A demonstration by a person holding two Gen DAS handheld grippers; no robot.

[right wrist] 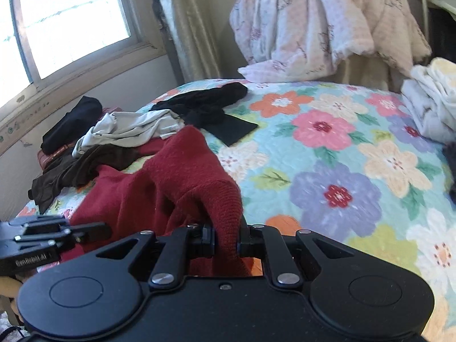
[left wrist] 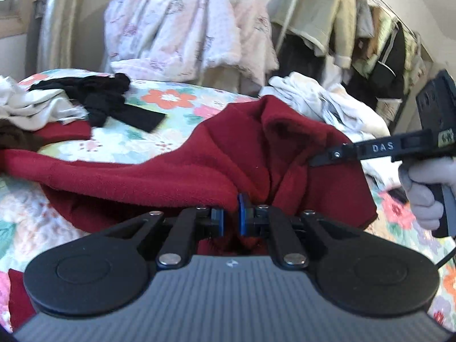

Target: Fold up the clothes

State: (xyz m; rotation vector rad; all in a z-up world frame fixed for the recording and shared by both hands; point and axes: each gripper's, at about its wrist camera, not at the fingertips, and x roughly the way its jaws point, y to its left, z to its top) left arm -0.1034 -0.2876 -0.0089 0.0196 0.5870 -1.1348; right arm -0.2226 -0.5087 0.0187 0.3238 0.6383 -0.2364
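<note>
both grippers, left (left wrist: 238,213) and right (right wrist: 226,240), clamped on the red sweater (left wrist: 176,176), lifted partly off the flowered quilt (right wrist: 327,148); keep edge taut, hands level, clear the black garment (right wrist: 211,105) before laying flat.

Ahead and to my right the floral bed (right wrist: 342,148) lies bare, so I have room there. To the left a heap of loose clothes (right wrist: 119,131) blocks the way; white garments (right wrist: 433,108) crowd the far right corner.
</note>
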